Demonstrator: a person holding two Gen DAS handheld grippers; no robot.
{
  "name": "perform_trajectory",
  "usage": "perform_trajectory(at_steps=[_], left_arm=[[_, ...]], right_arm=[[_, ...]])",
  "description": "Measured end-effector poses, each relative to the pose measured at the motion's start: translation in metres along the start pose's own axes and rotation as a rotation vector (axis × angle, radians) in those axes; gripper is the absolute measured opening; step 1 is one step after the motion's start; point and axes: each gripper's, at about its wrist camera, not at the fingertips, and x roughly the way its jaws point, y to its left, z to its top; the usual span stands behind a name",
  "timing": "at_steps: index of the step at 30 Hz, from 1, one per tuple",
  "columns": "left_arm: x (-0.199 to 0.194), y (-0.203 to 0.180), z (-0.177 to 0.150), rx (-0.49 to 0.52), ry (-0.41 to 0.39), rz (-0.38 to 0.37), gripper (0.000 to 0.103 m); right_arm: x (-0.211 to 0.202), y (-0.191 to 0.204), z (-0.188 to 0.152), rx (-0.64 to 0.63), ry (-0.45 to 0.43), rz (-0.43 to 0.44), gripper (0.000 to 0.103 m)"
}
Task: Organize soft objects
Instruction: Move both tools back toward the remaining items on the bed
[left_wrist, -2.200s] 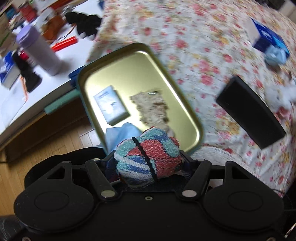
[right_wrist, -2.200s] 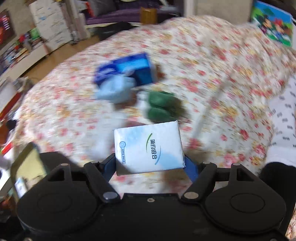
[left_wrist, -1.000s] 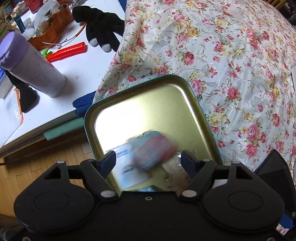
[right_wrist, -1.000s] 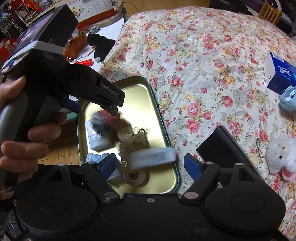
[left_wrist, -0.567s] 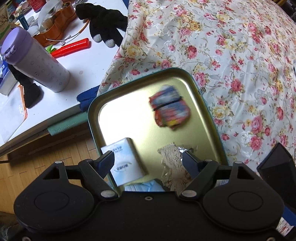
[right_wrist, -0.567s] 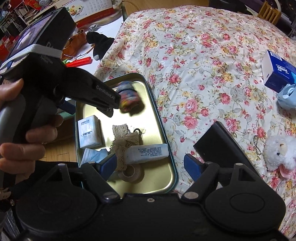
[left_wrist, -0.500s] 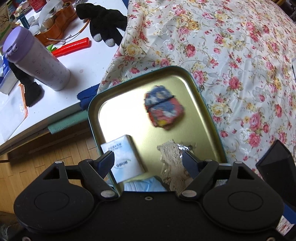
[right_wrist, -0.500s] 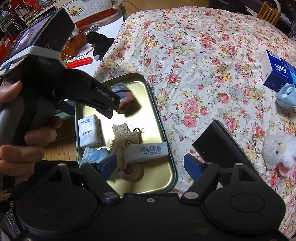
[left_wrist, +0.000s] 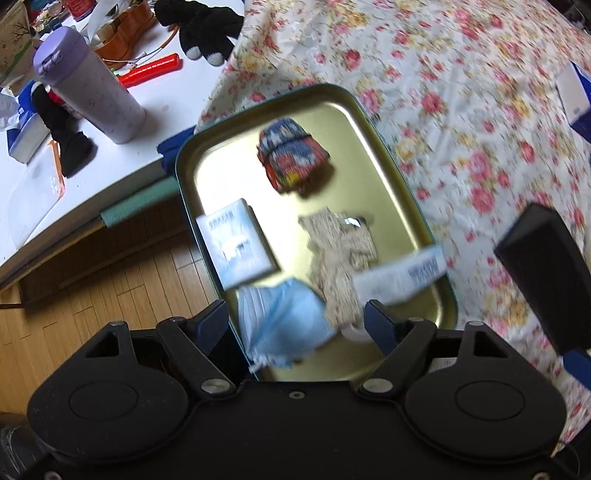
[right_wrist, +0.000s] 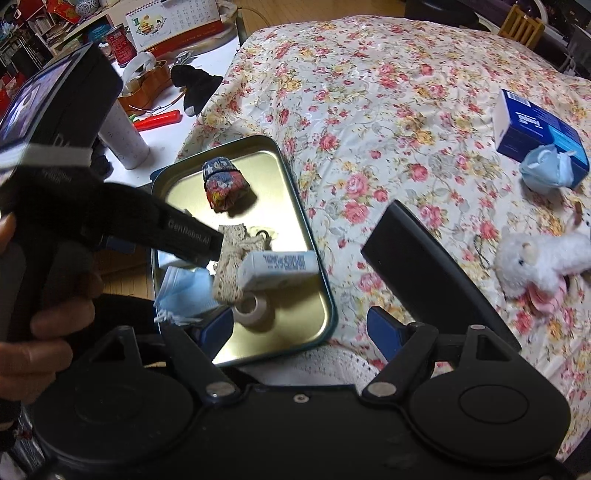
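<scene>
A gold metal tray (left_wrist: 207, 173) (right_wrist: 299, 328) lies at the bed's edge. In it are a rolled red-and-blue towel (left_wrist: 291, 157) (right_wrist: 223, 184), a tissue pack (left_wrist: 236, 243), a lace cloth (left_wrist: 340, 251) (right_wrist: 232, 258), a second tissue pack (left_wrist: 399, 277) (right_wrist: 280, 267), a blue face mask (left_wrist: 284, 325) (right_wrist: 184, 291) and a tape roll (right_wrist: 253, 306). My left gripper (left_wrist: 295, 328) is open and empty above the tray's near end. My right gripper (right_wrist: 301, 332) is open and empty over the tray's near corner.
A black case (right_wrist: 432, 269) (left_wrist: 546, 266) lies right of the tray. A white plush toy (right_wrist: 535, 258), a blue mask (right_wrist: 550, 170) and a blue tissue box (right_wrist: 532, 125) lie on the floral bedspread. A desk at the left holds a purple bottle (left_wrist: 92, 88), red tool and black gloves.
The rolled towel left my left gripper and now rests at the tray's far end. The tissue pack left my right gripper and lies in the tray. Both grippers have pulled back slightly.
</scene>
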Motion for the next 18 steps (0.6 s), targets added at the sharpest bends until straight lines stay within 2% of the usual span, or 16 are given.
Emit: perform_trajectory(at_steps=[11,18], left_arm=[[-0.017,-0.032,-0.042,0.081,0.005,-0.001,0.077],[-0.036,-0.071,-0.06,0.187,-0.007,-0.024,0.077]], right_arm=[[-0.031,-0.041,-0.04,0.055,-0.037,-0.032,0.078],[-0.051,-0.095,-0.06,0.143,-0.07,-0.09,0.079]])
